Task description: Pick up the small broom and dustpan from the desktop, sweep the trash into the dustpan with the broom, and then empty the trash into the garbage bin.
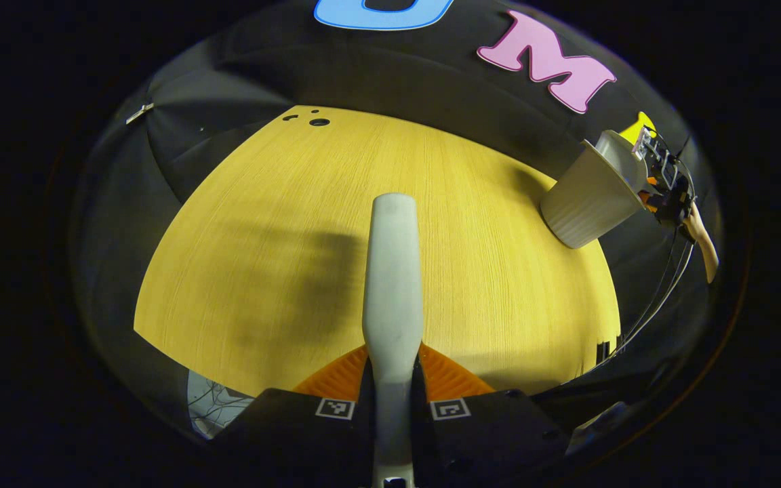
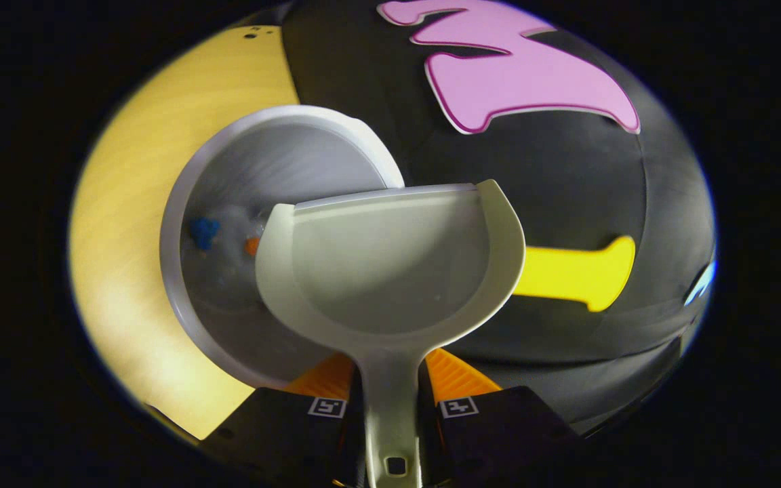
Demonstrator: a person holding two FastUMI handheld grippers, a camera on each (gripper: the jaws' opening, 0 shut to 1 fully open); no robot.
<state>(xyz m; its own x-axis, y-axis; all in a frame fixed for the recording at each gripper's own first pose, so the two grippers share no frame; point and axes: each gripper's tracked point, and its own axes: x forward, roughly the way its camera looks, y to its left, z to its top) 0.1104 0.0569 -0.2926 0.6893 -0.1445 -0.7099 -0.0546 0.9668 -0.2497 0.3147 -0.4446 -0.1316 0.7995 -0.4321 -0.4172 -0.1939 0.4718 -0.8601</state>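
Observation:
My left gripper (image 1: 392,366) is shut on the small broom (image 1: 392,271), whose pale grey handle points forward above the yellow desk (image 1: 262,237); its bristles are hidden. At the desk's far right stands the white ribbed garbage bin (image 1: 584,203), with the dustpan (image 1: 621,159) tipped over its mouth by the right gripper (image 1: 665,186). In the right gripper view my right gripper (image 2: 390,379) is shut on the handle of the grey dustpan (image 2: 390,264), whose scoop looks bare. It hangs over the bin (image 2: 180,203). Blue trash (image 2: 204,230) and an orange bit (image 2: 251,245) lie inside the bin.
The bin stands at the desk's edge beside the black cloth wall. Small dark holes (image 1: 319,122) mark the desk's far corner. A hand (image 1: 702,244) and cables trail behind the right gripper. The broom casts a shadow (image 1: 316,285) on the desk.

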